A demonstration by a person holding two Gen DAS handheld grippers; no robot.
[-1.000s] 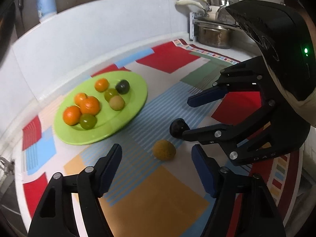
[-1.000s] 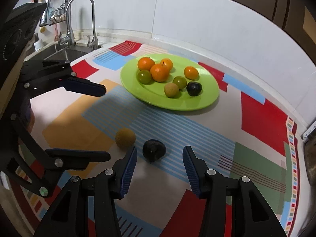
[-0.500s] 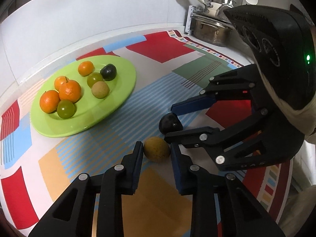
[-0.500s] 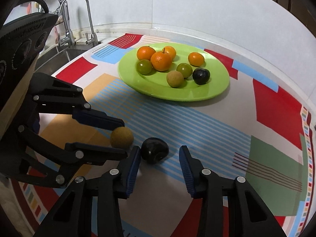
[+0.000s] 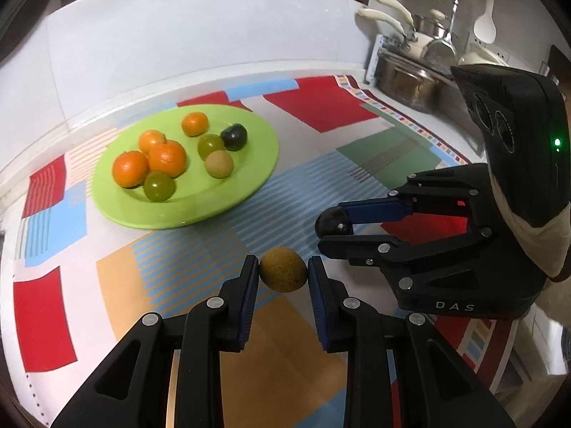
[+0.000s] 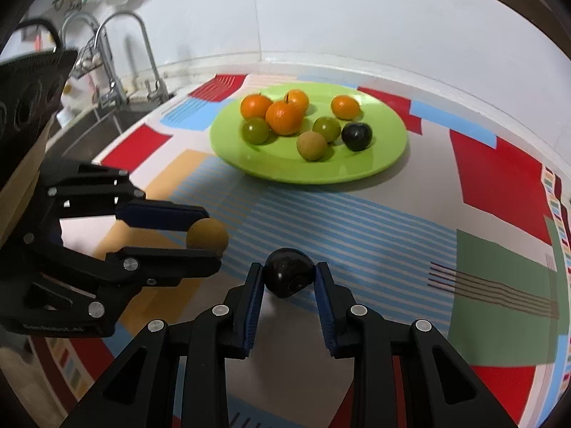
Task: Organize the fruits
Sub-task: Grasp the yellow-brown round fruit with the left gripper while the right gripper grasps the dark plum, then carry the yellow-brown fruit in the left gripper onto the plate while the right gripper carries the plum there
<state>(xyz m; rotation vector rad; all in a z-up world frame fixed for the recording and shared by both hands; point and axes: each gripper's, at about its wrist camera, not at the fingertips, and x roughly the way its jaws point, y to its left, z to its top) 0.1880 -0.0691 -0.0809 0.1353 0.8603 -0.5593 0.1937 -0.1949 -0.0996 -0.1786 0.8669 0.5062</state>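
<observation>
A green plate [image 5: 249, 178] [image 6: 385, 164] on the patterned cloth holds several fruits: oranges, green ones, a tan one and a dark one. My left gripper [image 5: 283, 273] is shut on a brown-yellow round fruit [image 5: 283, 274], which also shows in the right wrist view [image 6: 207, 238]. My right gripper [image 6: 289, 278] is shut on a dark round fruit [image 6: 288, 277], seen from the left wrist too [image 5: 332, 223]. Both fruits are just in front of the plate, close together, near the cloth.
A sink with a tap [image 6: 117, 71] lies at the left of the right wrist view. Steel pots [image 5: 407, 82] and hanging utensils stand at the counter's far right. A white wall runs behind the plate.
Both grippers have closed: the left one onto the brown-yellow fruit, the right one onto the dark fruit. Both also moved forward over their fruits.
</observation>
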